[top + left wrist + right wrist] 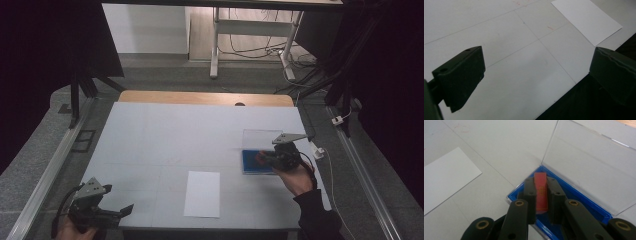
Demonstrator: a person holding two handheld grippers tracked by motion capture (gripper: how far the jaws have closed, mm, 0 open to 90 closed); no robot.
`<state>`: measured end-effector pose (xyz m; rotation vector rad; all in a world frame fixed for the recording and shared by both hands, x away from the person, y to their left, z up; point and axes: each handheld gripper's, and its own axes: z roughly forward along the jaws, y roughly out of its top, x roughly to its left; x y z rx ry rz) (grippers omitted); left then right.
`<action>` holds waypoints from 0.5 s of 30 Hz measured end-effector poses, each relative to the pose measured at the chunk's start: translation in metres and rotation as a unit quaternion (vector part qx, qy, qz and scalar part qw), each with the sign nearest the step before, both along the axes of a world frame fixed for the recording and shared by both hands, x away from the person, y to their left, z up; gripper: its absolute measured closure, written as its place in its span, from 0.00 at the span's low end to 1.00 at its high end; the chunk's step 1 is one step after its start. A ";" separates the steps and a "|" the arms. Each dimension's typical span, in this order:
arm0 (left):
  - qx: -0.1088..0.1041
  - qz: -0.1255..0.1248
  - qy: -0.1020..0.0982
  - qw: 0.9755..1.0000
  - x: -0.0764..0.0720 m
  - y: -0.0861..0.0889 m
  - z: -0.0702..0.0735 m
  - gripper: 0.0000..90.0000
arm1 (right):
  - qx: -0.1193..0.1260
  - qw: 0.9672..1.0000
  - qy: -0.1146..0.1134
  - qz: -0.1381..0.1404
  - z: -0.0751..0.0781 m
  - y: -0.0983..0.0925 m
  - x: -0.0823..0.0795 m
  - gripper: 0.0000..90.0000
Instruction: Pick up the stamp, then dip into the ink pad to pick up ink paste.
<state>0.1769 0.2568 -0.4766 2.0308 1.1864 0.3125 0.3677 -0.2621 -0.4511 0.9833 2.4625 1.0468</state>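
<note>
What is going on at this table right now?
A person works with a gripper in each hand. The right gripper is shut on a small red block, held over the blue pad of an open ink-pad case whose clear lid stands up. The left gripper waits open near the table's front edge. A white sheet of paper lies between them.
</note>
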 end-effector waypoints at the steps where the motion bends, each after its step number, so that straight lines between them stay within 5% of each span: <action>1: 0.001 0.000 -0.001 1.000 0.000 0.000 0.000 0.01 | 0.001 1.000 0.003 -0.001 0.000 0.000 0.000 0.89; 8: 0.000 -0.001 0.000 1.000 0.001 0.000 0.000 0.01 | 0.000 1.000 0.008 -0.009 -0.004 -0.001 0.006 0.89; 15: 0.002 -0.002 0.000 1.000 0.001 0.000 0.000 0.01 | -0.030 0.999 0.017 -0.009 -0.015 0.002 0.015 0.89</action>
